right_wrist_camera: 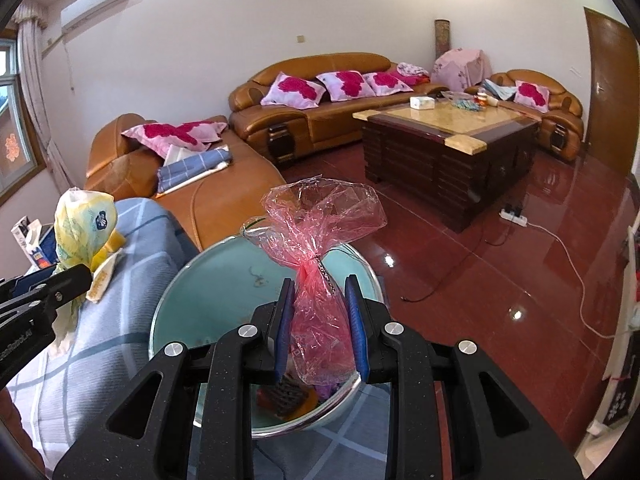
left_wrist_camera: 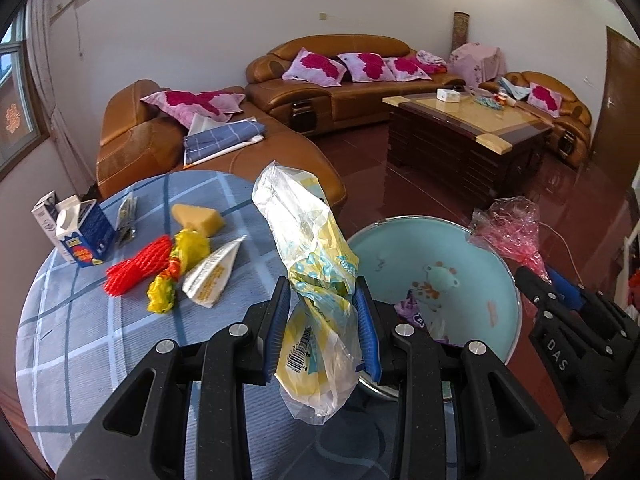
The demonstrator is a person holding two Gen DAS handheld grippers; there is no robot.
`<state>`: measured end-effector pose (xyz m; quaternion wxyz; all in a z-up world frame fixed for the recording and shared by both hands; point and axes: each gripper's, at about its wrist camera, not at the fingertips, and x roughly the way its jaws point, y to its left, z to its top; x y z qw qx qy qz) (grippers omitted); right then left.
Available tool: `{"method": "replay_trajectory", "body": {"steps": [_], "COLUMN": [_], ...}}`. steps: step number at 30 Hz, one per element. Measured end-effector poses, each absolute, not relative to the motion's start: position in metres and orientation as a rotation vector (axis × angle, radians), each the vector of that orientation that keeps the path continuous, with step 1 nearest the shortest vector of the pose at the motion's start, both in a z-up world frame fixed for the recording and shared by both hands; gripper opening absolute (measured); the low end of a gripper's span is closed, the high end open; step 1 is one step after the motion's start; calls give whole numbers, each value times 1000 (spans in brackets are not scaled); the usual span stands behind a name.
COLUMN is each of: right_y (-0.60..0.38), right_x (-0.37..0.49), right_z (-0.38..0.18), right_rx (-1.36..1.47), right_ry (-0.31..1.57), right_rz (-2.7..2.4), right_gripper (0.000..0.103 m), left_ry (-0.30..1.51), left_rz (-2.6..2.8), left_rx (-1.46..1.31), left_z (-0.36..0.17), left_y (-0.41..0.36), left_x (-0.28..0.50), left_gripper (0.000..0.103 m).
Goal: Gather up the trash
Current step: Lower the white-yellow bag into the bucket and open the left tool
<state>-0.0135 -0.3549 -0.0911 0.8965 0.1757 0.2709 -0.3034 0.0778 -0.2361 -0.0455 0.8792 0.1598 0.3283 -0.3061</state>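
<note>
The left tongs [left_wrist_camera: 323, 320] are clamped narrow on a crumpled yellow and clear wrapper [left_wrist_camera: 316, 264], and the right tongs [right_wrist_camera: 318, 320] pinch a pink cellophane bag [right_wrist_camera: 316, 240] at its tied neck. The pale blue bowl [left_wrist_camera: 492, 280], with some scraps already in it, sits just ahead of and below both pairs, at the edge of the checked-cloth desk [left_wrist_camera: 80, 320]. Both pieces are light and springy; let go off-centre, either could catch the rim and slide to the floor. The bowl overhangs the desk edge, so a knock from the tongs might tip it. More trash waits left of the left tongs: a red net [left_wrist_camera: 136, 266], a milk carton [left_wrist_camera: 82, 236].
</note>
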Motion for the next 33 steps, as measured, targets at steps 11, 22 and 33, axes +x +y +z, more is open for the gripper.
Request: {"method": "replay_trajectory", "body": {"steps": [11,22,33], "right_y": [-362,-363,-363], "right_x": [-10,-9,-9], "right_z": [-97,-99,-99], "right_rx": [383,395,398], "right_ry": [572,573,571], "right_rz": [-643,-651,-654], "right_gripper": [26,26,26], "left_ry": [705,718,725], "left_rz": [-665,-680,-688], "left_rx": [356,371,377], "left_z": [-55,-62,-65], "left_y": [-257,-267,-273], "left_x": [77,78,81], "left_gripper": [33,33,33]}}
